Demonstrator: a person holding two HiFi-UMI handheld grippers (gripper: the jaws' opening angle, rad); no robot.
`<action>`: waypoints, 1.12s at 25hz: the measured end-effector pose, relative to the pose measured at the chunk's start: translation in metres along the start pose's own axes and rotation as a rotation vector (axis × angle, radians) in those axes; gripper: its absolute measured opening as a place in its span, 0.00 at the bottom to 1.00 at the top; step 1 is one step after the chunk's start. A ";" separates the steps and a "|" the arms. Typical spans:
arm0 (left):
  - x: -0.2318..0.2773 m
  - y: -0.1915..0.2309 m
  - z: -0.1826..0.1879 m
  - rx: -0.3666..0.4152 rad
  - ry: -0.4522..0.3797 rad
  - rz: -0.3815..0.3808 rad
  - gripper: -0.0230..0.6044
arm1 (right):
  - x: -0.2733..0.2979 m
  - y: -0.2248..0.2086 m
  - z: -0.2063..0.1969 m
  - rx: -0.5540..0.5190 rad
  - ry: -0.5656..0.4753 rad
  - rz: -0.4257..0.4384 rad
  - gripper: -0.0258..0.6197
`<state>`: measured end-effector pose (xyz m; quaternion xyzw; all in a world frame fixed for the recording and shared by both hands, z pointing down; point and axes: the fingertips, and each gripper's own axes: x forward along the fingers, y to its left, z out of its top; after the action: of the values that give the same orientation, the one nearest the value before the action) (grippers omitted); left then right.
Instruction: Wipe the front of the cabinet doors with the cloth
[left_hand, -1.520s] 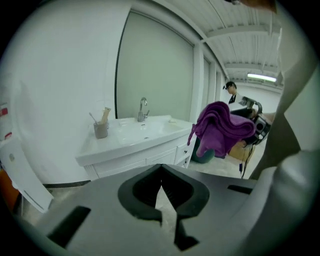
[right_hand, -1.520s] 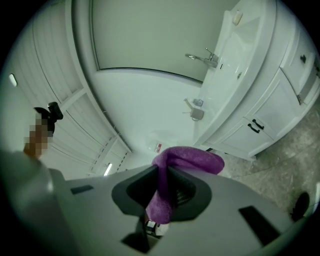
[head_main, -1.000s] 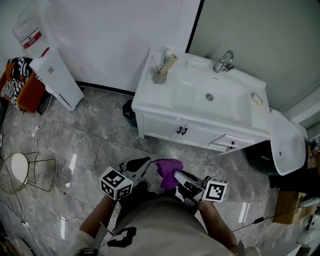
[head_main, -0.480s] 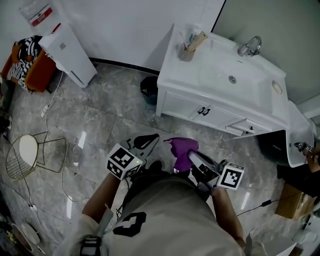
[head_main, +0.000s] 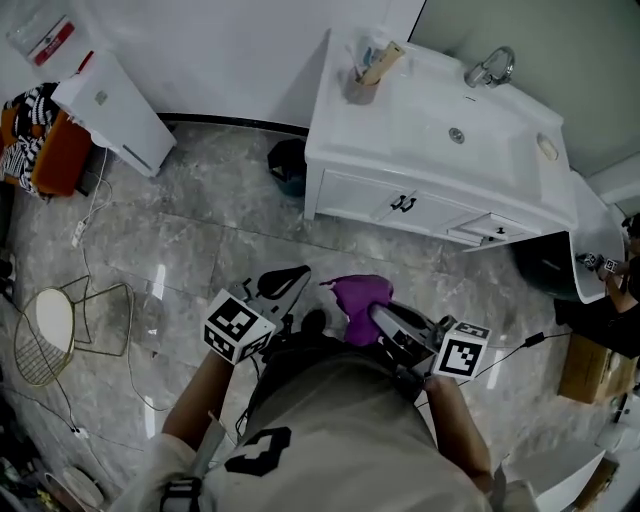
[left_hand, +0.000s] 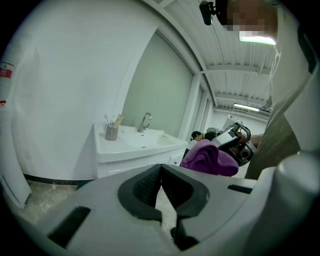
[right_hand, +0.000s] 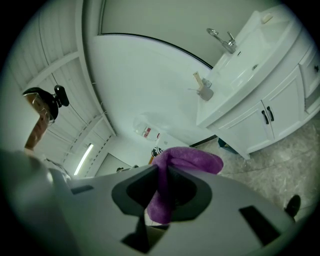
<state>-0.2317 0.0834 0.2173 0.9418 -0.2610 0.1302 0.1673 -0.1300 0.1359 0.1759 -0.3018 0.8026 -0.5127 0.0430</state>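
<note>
A white vanity cabinet (head_main: 420, 215) with two front doors and black handles (head_main: 403, 204) stands against the wall ahead of me, also in the right gripper view as cabinet doors (right_hand: 280, 117). My right gripper (head_main: 372, 318) is shut on a purple cloth (head_main: 358, 300), which bunches out past its jaws as the cloth (right_hand: 187, 160). My left gripper (head_main: 290, 283) is shut with nothing in it, its jaws meeting at the tips (left_hand: 160, 170). Both grippers are held close to my body, well short of the cabinet.
A cup with brushes (head_main: 362, 82) and a tap (head_main: 485, 68) sit on the basin top. A dark bin (head_main: 287, 165) stands left of the cabinet. One small drawer (head_main: 478, 234) at the right hangs open. A white unit (head_main: 110, 110) and wire stool (head_main: 50, 335) are left.
The view has shifted slightly; the cabinet now sits a little higher and further left in the head view. Both grippers stay near my body, the right still holding the cloth.
</note>
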 end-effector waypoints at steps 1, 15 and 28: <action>0.001 -0.001 0.000 0.007 0.011 -0.011 0.05 | -0.002 -0.001 0.000 0.001 -0.007 -0.010 0.14; 0.010 -0.038 0.035 0.093 -0.002 -0.092 0.05 | -0.038 -0.003 0.018 -0.066 -0.092 -0.042 0.14; 0.048 -0.098 0.064 0.195 -0.003 -0.119 0.05 | -0.091 -0.019 0.030 -0.038 -0.169 -0.042 0.14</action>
<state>-0.1293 0.1168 0.1507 0.9675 -0.1912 0.1437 0.0819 -0.0359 0.1549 0.1562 -0.3615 0.7991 -0.4711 0.0938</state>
